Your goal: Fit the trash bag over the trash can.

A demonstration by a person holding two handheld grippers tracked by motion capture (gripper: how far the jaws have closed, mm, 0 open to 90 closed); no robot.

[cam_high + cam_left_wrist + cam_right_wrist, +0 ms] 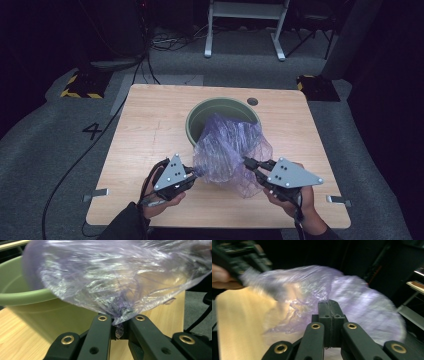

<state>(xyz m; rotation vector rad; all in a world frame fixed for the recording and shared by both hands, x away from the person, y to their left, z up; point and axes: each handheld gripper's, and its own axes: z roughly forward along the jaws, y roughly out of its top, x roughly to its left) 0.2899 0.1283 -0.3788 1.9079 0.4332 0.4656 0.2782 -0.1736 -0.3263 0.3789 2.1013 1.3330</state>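
High view: a wooden counter (145,145) carries a green bin (197,114) set toward its far middle; a crumpled clear purple bag (227,150) lies half over the bin's near rim and spills onto the counter in front of it. Left gripper (192,172), held in the person's left hand (160,197), sits at the bag's near left edge, jaws closed on a pinch of the film. Right gripper (248,162), held in the right hand (295,200), meets the bag's near right edge. Left gripper view: bag (117,280) stretched across the upper frame, a twisted tail of it nipped between the two closed jaws, bin (37,302) just behind at left, counter (15,327) below. Right gripper view: jaws pressed fully together with the bag (352,300) bunched right at their tips; whether film is caught between them cannot be told, the picture being blurred. The other gripper (242,262) grips the bag's far corner at upper left, above the counter (239,322).
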